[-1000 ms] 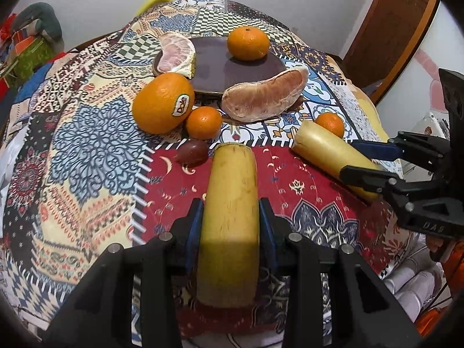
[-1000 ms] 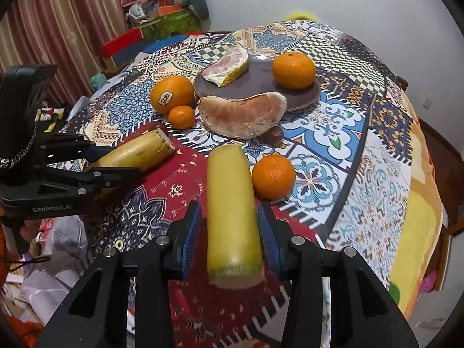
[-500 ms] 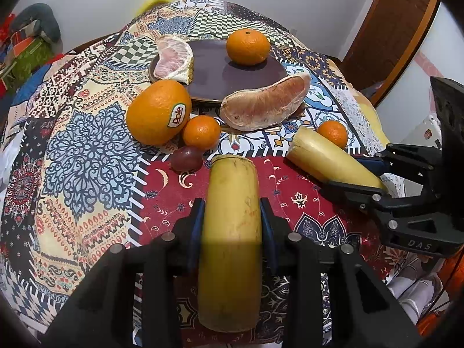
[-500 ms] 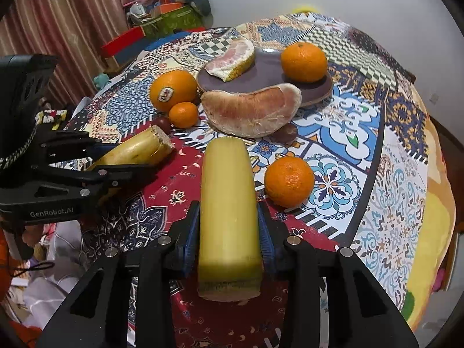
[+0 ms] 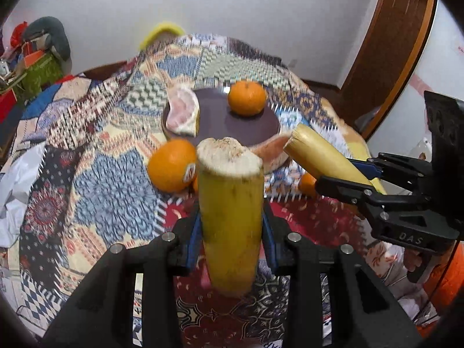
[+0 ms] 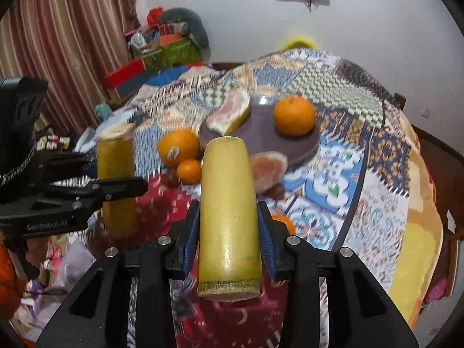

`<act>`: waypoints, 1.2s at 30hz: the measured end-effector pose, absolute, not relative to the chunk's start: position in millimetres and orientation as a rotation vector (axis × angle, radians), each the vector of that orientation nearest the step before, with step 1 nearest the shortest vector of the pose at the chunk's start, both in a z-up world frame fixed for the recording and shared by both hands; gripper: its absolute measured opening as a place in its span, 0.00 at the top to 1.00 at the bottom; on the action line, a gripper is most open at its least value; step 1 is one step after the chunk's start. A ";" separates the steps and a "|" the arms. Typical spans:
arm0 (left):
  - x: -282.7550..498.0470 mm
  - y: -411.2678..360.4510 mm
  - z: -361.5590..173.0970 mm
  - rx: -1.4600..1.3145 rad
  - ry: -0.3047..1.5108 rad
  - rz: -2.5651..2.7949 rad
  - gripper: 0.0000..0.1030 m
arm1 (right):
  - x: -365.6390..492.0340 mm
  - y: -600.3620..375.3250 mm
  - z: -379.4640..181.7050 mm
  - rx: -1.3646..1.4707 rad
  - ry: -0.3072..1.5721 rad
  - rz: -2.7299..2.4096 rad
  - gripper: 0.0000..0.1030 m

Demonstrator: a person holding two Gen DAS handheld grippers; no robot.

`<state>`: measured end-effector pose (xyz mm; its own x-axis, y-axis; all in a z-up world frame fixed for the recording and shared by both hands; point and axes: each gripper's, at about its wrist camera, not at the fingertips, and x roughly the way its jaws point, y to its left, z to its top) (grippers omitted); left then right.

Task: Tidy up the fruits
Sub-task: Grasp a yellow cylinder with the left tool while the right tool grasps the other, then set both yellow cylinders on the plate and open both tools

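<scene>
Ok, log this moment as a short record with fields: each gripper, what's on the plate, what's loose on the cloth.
left gripper: shut on a yellow stalk piece, lifted and tilted up
right gripper: shut on a second yellow stalk piece, lifted
plate: holds a pomelo wedge and a mandarin
tablecloth: labelled orange, large pomelo segment against the plate's near rim, small mandarin
image quality: motion blur in both views

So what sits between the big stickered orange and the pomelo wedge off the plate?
A small mandarin, right wrist view, beside the big orange; pomelo wedge beyond.
</scene>
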<state>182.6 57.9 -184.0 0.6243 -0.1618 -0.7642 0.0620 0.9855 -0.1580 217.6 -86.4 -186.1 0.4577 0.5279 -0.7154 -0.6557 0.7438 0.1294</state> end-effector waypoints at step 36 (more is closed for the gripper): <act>305.2 84.3 -176.7 -0.179 0.811 -0.101 0.65 | 321.7 -65.7 -157.9 -0.110 0.676 0.678 0.67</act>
